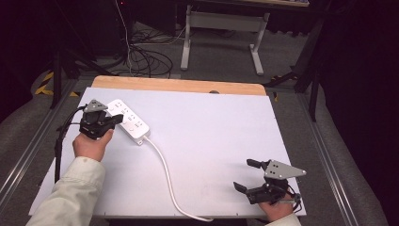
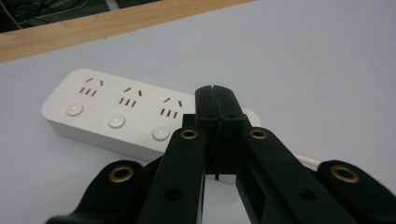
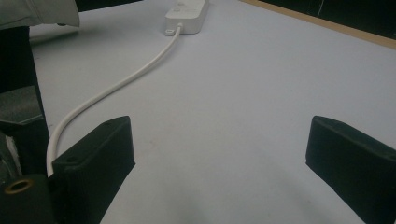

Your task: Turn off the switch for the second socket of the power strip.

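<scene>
White power strip, white cord, black fingers, pale table

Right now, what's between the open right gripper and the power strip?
In the high view, bare white table and the strip's white cord lie between the right gripper and the power strip.

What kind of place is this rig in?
Probably a lab or workshop set up for recording, not a home. A bare white table holds just a power strip, loose cables lie on grey carpet behind it, and dark curtains close off the sides.
</scene>
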Demonstrator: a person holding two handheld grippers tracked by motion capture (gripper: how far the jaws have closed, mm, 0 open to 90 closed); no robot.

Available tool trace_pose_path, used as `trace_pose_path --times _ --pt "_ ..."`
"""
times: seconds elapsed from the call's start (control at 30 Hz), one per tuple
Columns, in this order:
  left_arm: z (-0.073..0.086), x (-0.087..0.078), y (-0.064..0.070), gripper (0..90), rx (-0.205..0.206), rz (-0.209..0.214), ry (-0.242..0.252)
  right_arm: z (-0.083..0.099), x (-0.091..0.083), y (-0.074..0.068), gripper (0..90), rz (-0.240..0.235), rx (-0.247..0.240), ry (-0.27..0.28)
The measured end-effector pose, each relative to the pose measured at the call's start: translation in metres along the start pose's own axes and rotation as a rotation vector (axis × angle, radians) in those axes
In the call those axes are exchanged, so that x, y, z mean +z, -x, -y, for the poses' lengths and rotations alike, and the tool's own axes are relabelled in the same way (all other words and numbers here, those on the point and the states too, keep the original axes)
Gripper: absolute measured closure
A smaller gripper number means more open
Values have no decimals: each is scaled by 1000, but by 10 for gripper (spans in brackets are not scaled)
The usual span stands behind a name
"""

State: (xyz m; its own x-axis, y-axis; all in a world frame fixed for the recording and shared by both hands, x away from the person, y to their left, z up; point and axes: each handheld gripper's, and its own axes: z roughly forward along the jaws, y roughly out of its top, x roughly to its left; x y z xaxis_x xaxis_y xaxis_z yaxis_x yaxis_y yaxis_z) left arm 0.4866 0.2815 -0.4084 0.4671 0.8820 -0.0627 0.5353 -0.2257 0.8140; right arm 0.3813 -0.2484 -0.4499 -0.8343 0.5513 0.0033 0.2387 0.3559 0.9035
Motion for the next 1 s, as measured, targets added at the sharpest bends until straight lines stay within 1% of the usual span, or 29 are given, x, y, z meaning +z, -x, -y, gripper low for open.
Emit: trace_pose_path --times 0.07,0.1,0.13,0.17,0.2,0.23,0.33,0.4,0.43,0.5,0.57,0.63,0.67,0.87,0.97,1.0 --pt "1 5 -4 900 -11 20 -1 0 0 0 79 -1 0 0" --pt "1 7 -5 899 -5 18 -3 0 0 0 79 -3 1 1" --pt "2 11 -5 899 11 3 -9 0 0 0 79 -3 1 1" --pt "2 13 -6 900 17 -3 -13 0 0 0 79 -3 1 1" --pt "2 13 -6 900 17 -3 -13 0 0 0 79 -3 1 1" --pt "3 17 -8 900 22 -10 -19 0 0 0 79 -4 -1 1" --pt "4 22 -9 900 22 -15 -27 0 0 0 79 -5 -1 -1" --pt "5 28 -12 900 12 -24 -41 0 1 0 79 -5 -2 -1" --pt "5 28 -12 900 12 -24 -41 0 0 0 79 -6 -1 -1" --pt "7 34 -16 900 -8 -32 -53 0 0 0 79 -6 -1 -2" --pt "7 35 -17 900 -14 -36 -57 0 1 0 79 -7 0 -1" --pt "8 39 -19 900 -5 -54 -72 0 1 0 79 -6 1 -2" --pt "9 41 -21 900 -10 -63 -83 0 1 0 79 -7 1 -2" --pt "11 48 -25 900 -30 -74 -89 0 1 0 79 -6 0 -4" --pt "12 51 -26 900 -26 -84 -98 0 1 0 79 -8 1 -5" --pt "12 54 -25 900 -13 -95 -113 0 1 0 79 -8 1 -6"
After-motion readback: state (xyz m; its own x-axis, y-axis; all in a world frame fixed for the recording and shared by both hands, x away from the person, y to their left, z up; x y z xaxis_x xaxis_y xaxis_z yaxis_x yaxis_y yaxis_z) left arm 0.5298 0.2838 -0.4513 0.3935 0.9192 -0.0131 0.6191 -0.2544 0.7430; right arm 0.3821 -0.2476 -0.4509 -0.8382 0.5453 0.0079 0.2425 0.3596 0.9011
